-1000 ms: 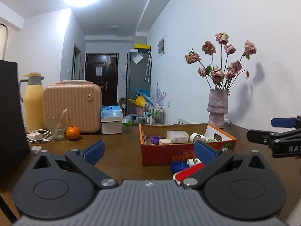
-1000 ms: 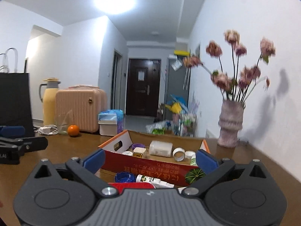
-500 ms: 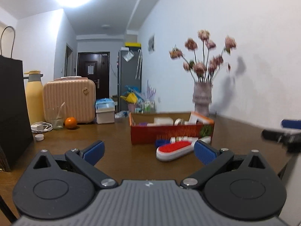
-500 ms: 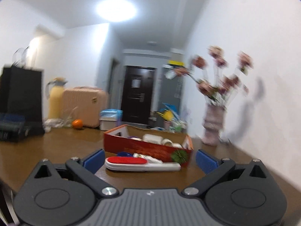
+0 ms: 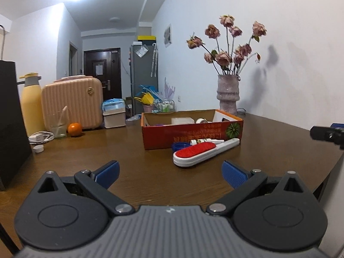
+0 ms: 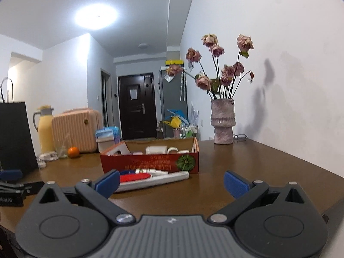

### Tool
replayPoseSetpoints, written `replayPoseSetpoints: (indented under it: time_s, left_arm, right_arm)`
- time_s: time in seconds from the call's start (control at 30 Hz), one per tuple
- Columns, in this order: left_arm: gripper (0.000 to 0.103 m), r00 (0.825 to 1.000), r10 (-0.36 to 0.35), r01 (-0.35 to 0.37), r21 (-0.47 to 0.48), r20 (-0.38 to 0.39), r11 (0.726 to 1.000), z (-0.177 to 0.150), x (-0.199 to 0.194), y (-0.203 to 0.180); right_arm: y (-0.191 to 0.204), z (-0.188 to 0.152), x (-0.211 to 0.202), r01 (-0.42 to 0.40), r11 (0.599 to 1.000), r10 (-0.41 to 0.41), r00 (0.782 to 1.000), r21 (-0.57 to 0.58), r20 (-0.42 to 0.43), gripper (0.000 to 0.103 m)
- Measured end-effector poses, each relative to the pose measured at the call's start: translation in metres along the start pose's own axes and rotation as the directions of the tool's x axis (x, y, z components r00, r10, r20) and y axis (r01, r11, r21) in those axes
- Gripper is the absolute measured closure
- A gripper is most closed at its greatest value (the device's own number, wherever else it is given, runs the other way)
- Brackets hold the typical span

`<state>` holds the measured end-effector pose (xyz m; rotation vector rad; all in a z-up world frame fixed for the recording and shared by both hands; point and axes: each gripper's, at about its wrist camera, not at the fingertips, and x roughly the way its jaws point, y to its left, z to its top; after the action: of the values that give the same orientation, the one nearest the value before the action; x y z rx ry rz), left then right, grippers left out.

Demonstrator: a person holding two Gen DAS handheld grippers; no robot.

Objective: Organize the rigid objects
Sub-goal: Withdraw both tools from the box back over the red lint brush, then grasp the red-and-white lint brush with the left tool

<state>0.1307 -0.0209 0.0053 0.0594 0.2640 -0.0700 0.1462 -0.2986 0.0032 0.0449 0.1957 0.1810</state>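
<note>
While both tools hang low over the near edge of the table [image 5: 150,185], the left gripper [image 5: 169,168] and the right gripper [image 6: 172,181] have their blue pads spread wide with nothing between them, which suits an approach and not a carry. Just beyond lies the lint brush [image 5: 202,151], red pad up, its white handle angled toward the right, so the long body offers itself crosswise to either pair of jaws. Tucked between it and the box wall are a blue cap [image 5: 179,145] and a small white bottle [image 5: 202,141], probably waiting their turn. Behind them stands the red cardboard box [image 5: 189,132], open-topped and already holding small white items, the likely destination. Farther back, the vase of dried roses [image 5: 228,94] stands by the wall.
</note>
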Motion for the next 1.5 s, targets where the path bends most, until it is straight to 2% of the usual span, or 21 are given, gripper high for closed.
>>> replayPoseSetpoints:
  time_s: [0.17, 0.33, 0.4, 0.53, 0.57, 0.67, 0.73, 0.77, 0.87, 0.97, 1.07, 1.13, 1.27, 1.33, 1.4, 1.5]
  left_arm:
    - [0.0, 1.0, 0.004, -0.003, 0.009, -0.025, 1.0, 0.004, 0.022, 0.002]
    - [0.0, 0.99, -0.021, 0.017, -0.031, -0.143, 0.999, 0.012, 0.072, 0.006]
    - [0.0, 0.984, -0.04, 0.03, -0.058, -0.176, 0.998, 0.015, 0.09, 0.008]
    - [0.001, 0.972, -0.074, 0.05, -0.114, -0.221, 0.992, 0.025, 0.131, 0.012]
    - [0.005, 0.971, -0.07, 0.043, -0.121, -0.229, 0.992, 0.027, 0.141, 0.013]
    - [0.019, 0.963, -0.059, 0.02, -0.147, -0.263, 0.989, 0.033, 0.169, 0.013]
    - [0.025, 0.948, -0.085, 0.024, -0.198, -0.307, 0.98, 0.034, 0.189, 0.016]
    - [0.027, 0.937, -0.114, 0.036, -0.234, -0.33, 0.972, 0.034, 0.199, 0.018]
    - [0.027, 0.921, -0.193, 0.086, -0.307, -0.337, 0.948, 0.032, 0.218, 0.021]
    - [0.029, 0.912, -0.201, 0.075, -0.337, -0.357, 0.938, 0.028, 0.233, 0.022]
    - [0.037, 0.897, -0.236, 0.087, -0.375, -0.374, 0.923, 0.024, 0.249, 0.026]
    - [0.043, 0.896, -0.264, 0.108, -0.403, -0.356, 0.909, 0.022, 0.253, 0.028]
    - [0.045, 0.89, -0.289, 0.111, -0.449, -0.352, 0.887, 0.022, 0.259, 0.034]
    - [0.046, 0.891, -0.287, 0.107, -0.453, -0.352, 0.885, 0.022, 0.259, 0.036]
    - [0.047, 0.891, -0.285, 0.098, -0.462, -0.354, 0.881, 0.023, 0.26, 0.039]
    - [0.051, 0.899, -0.267, 0.093, -0.445, -0.347, 0.891, 0.026, 0.254, 0.043]
  right_arm:
    - [-0.008, -0.001, 0.027, 0.004, 1.0, -0.003, 0.998, 0.017, -0.066, 0.0]
    - [-0.014, 0.002, 0.078, 0.033, 0.998, -0.025, 0.986, 0.046, -0.167, 0.0]
    - [-0.02, 0.005, 0.102, 0.038, 0.996, -0.022, 0.978, 0.077, -0.206, 0.006]
    - [-0.04, 0.014, 0.154, 0.002, 0.987, 0.042, 0.963, 0.162, -0.266, 0.012]
    - [-0.047, 0.017, 0.169, 0.0, 0.985, 0.05, 0.958, 0.174, -0.283, 0.016]
    - [-0.066, 0.026, 0.215, -0.011, 0.974, 0.087, 0.94, 0.226, -0.329, 0.034]
    - [-0.072, 0.029, 0.249, -0.007, 0.975, 0.092, 0.922, 0.221, -0.376, 0.036]
    - [-0.072, 0.03, 0.265, -0.01, 0.981, 0.088, 0.913, 0.195, -0.398, 0.037]
    - [-0.071, 0.032, 0.3, -0.037, 0.987, 0.103, 0.896, 0.157, -0.432, 0.053]
    - [-0.071, 0.032, 0.324, -0.054, 0.988, 0.114, 0.879, 0.142, -0.462, 0.063]
    - [-0.074, 0.029, 0.34, -0.095, 0.983, 0.16, 0.857, 0.155, -0.49, 0.065]
    - [-0.077, 0.025, 0.347, -0.108, 0.978, 0.185, 0.841, 0.177, -0.508, 0.069]
    - [-0.078, 0.024, 0.348, -0.115, 0.978, 0.193, 0.826, 0.176, -0.53, 0.079]
    - [-0.079, 0.025, 0.344, -0.093, 0.975, 0.19, 0.816, 0.2, -0.546, 0.08]
    - [-0.075, 0.024, 0.335, -0.088, 0.976, 0.186, 0.816, 0.2, -0.548, 0.086]
    - [-0.063, 0.019, 0.309, -0.084, 0.981, 0.166, 0.826, 0.175, -0.539, 0.09]
